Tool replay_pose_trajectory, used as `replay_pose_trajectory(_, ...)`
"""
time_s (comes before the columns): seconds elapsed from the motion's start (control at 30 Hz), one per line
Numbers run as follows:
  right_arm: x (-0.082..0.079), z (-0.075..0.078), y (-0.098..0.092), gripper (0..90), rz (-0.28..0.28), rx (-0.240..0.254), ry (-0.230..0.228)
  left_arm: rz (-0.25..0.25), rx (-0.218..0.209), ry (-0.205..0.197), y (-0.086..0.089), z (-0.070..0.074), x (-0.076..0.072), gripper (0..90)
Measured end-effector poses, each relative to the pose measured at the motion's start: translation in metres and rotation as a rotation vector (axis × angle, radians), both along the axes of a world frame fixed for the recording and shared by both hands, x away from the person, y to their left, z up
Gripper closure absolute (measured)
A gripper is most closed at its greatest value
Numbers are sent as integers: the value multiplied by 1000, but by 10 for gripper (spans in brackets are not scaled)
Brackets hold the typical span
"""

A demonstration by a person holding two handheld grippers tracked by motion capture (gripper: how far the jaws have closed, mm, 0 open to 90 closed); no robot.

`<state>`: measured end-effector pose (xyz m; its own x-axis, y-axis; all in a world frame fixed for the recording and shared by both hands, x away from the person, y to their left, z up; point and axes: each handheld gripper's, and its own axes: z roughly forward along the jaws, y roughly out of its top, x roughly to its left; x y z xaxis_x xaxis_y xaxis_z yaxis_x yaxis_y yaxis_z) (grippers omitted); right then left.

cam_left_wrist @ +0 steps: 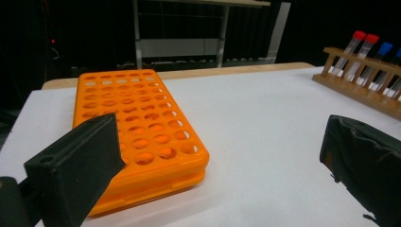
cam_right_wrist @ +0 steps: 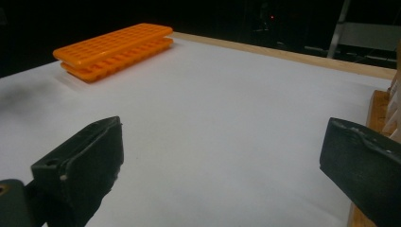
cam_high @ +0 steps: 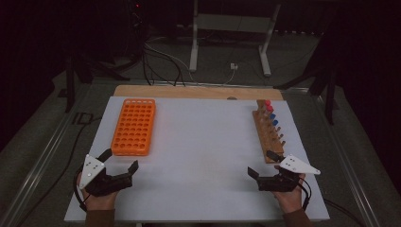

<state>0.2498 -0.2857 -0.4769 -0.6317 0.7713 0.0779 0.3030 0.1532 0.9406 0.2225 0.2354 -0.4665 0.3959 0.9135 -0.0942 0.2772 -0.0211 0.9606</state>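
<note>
Orange rack: one flat orange tube rack (cam_high: pixel 134 126) full of round holes lies on the far left of the table, just ahead of the left gripper and well apart from the wooden rack; no tube shows in its holes.
Table: one white table top (cam_high: pixel 203 156) with a bare wooden strip along its far edge carries both racks.
Wooden rack: one narrow wooden rack (cam_high: pixel 267 135) stands at the far right, its near end just beside the right gripper.
Tubes: capped tubes (cam_high: pixel 270 113) lean in the wooden rack; two red caps and at least two blue caps can be counted, the rest too small to tell.
Left hand: one hand (cam_high: pixel 98 198) comes in from the bottom left, low over the near edge, palm over the tool, pointing forward toward the orange rack.
Left gripper: left gripper (cam_high: pixel 119 160) has its jaws spread wide with nothing between them; one jaw tip sits close to the orange rack's near corner.
Right hand: one hand (cam_high: pixel 289 196) comes in from the bottom right in a mirrored pose.
Right gripper: right gripper (cam_high: pixel 261 164) is also spread wide and holds nothing, over bare table.
</note>
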Motion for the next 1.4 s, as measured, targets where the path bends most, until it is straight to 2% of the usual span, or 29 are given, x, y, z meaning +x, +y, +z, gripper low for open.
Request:
replay_pose_trajectory(0.17,-3,1,1,5,-4,-12,-11,11,-7,9,-1,-1,1,4)
replay_pose_trajectory(0.43,-3,5,3,5,-5,-4,-7,19,-8,20,0,-3,1,4)
replay_pose_trajectory(0.53,-2,14,2,33,-12,9,-23,28,-11,27,2,-5,1,4)
replay_pose_trajectory(0.67,-1,27,-1,58,-20,-17,-47,34,-29,29,4,-7,1,4)
replay_pose_trajectory(0.83,5,41,-12,66,-58,-23,-46,32,-36,30,4,-8,1,4)
replay_pose_trajectory(0.93,11,46,-18,69,-104,-37,-46,27,-34,35,2,-9,2,4)
replay_pose_trajectory(1.1,27,48,-32,92,-147,-50,-8,25,-28,50,1,-11,5,4)
replay_pose_trajectory(1.23,41,42,-44,134,-158,-35,70,46,-24,58,0,-11,4,4)
replay_pose_trajectory(1.4,54,39,-50,244,-193,-87,100,47,-26,66,2,-11,3,4)
